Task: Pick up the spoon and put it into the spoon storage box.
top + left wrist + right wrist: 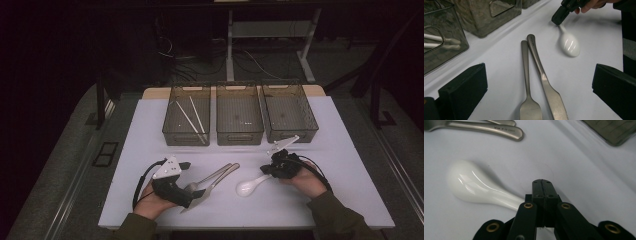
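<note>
Right gripper (541,182) closed at white spoon (471,186) handle, left gripper (539,82) open, bare table (345,165) rightward

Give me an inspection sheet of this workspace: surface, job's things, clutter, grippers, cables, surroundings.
Surface: white table top, evenly lit, no spills seen.
Job's things: white spoon lies bowl toward the person's left, its handle end at the right gripper. Metal fork and metal knife lie side by side, touching. Three clear bins stand in a row at the far edge; the left bin holds white chopsticks, the other two look empty.
Clutter: nothing seen.
Grippers: right gripper shut, jaws together above the spoon's handle; whether it grips the handle cannot be told. Left gripper open, jaws either side of fork and knife.
Cables: a black cable loops from each gripper.
Surroundings: dark room, desk legs and floor wires behind.
</note>
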The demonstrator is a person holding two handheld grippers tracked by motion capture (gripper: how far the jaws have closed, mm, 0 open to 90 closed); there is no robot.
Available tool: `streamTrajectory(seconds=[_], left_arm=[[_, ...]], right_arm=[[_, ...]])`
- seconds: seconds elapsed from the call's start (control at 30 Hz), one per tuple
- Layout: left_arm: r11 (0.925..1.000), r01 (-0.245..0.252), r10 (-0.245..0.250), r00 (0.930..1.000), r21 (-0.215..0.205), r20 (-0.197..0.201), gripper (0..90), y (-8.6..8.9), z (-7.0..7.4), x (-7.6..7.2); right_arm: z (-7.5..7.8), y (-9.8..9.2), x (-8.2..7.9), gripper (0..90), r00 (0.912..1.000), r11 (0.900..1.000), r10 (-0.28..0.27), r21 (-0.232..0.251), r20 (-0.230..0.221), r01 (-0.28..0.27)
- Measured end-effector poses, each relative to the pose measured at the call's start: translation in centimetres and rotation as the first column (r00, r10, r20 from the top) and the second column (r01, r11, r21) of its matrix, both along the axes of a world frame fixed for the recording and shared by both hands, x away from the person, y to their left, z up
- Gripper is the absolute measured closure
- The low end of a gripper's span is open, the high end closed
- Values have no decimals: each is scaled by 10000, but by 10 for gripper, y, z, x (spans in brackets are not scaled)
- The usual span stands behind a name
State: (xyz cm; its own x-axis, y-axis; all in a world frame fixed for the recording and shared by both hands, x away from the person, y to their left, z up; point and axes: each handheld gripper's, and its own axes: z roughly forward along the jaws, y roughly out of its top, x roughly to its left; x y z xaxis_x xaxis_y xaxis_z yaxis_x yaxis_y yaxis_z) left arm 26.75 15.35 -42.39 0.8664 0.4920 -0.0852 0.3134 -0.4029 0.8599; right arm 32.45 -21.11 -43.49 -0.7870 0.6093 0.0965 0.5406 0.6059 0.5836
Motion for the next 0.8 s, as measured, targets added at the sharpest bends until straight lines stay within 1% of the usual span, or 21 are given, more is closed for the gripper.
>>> streamTrajectory(seconds=[0.17,0.27,0.3,0.33,0.4,0.6,0.67,0.73,0.8], left_arm=[[10000,6,-6,10000,18,-13,0,0,0,0],[10000,6,-6,10000,19,-18,0,0,0,0],[9999,63,-63,10000,87,18,0,0,0,0],[10000,44,-45,10000,76,17,0,0,0,0],[10000,6,-6,10000,51,-32,0,0,0,0],[9999,42,-42,10000,92,-10,0,-1,0,0],[10000,34,-34,10000,50,4,0,-1,0,0],[9999,64,-64,10000,102,-1,0,-1,0,0],[9999,67,-67,10000,93,-9,0,-1,0,0]], right_arm=[[0,-5,-3,897,10000,10000,-24,-9,-17,23],[1,-11,-5,897,9999,9999,-116,96,-57,116],[2,-13,-5,897,9998,9997,-142,188,-125,144],[1,-14,-6,897,9999,9999,-133,72,-83,133],[1,-17,-8,897,9997,9996,-189,224,-185,193],[1,-23,-11,888,9997,9994,-205,274,-137,208],[3,-25,-12,855,9998,9988,-90,477,-152,97],[6,-24,-14,806,9997,9961,242,847,-82,-235],[9,-21,-18,737,9977,9894,680,1290,-22,-672]])
